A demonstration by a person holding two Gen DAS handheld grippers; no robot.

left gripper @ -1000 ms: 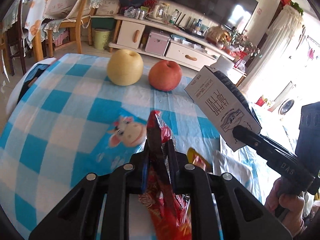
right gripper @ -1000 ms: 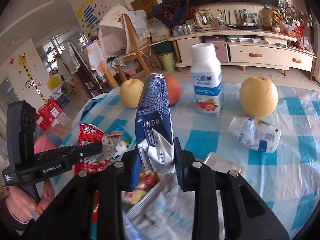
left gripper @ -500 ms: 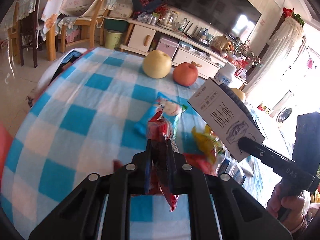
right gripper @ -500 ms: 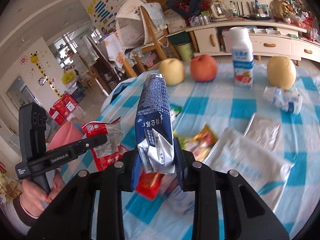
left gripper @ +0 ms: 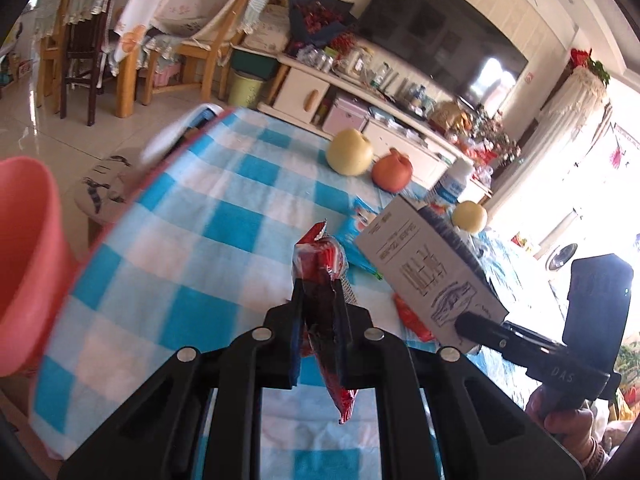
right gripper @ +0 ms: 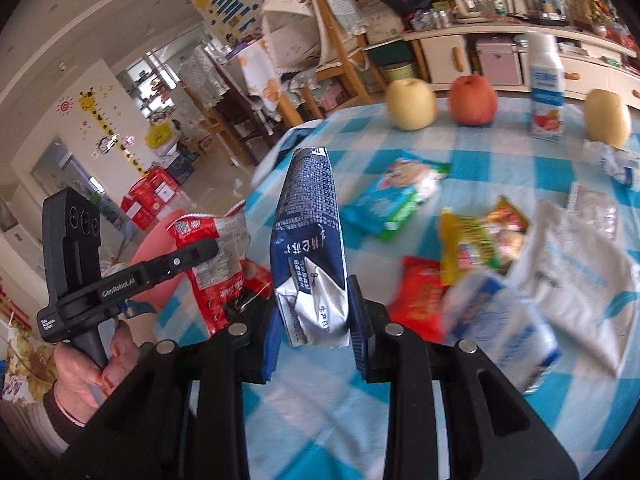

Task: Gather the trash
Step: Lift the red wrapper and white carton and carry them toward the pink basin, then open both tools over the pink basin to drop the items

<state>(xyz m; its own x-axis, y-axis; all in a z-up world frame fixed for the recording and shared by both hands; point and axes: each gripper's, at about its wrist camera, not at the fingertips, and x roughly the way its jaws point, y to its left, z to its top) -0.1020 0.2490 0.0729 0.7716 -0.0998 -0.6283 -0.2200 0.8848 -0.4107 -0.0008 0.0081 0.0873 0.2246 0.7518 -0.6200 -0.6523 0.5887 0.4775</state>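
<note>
Trash is already in both tools: the left tool (left gripper: 320, 300) is clamped tight on a red snack wrapper (left gripper: 320, 272), which stands up between its fingers and dangles below them, and the right tool (right gripper: 312, 320) is pinched on a crushed dark-blue carton (right gripper: 310, 240), jaws only as wide as the flattened pack. Both loads hang over the near-left edge of the worktop (left gripper: 192, 240) with its blue-and-white check cloth. Just off that edge stands a pink bin (left gripper: 28, 264), rim up, and that looks to me like where these two pieces are headed.

To do it well, I'd bring each tool right over the bin's mouth before letting go; the wrapper is light and floppy and could cling to a pad or drift out past the rim, so a low release and a full opening would help. The carton is stiffer and should drop clean. One hand at a time, so the tools don't knock together.

More litter waits on the cloth: a blue-green packet (right gripper: 394, 196), a yellow wrapper (right gripper: 480, 236), a red one (right gripper: 416, 296). The pears, the apple (right gripper: 473, 100) and the upright drink bottle (right gripper: 546, 96) should probably stay.
</note>
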